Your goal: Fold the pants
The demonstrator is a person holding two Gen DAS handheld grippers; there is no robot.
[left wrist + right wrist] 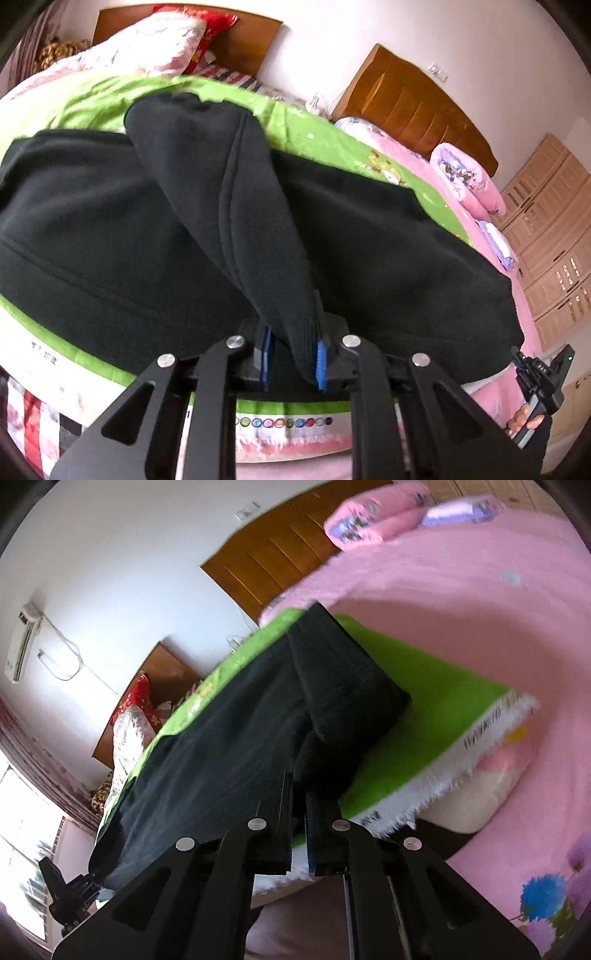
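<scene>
My left gripper has its jaws pinched on a corner of the black pants, lifting that end into a tent above the rest of the garment, which lies flat across the green towel on the bed. My right gripper has its jaws pressed nearly together on another bunch of the same pants at the towel's near edge, where the cloth is already doubled over itself.

The danger, as I judge it, is in the grip. The fleece looks thick and only a narrow tip sits between my left jaws; if I swing the fold across too fast, that tip could slide out and the raised end would collapse in a heap on the towel. My two grips also sit at unequal heights above the towel, so the fold line may come out skewed. And the towel itself lies loose on the pink bedspread: dragging the pants could pull it along and rumple the part already laid flat.
</scene>
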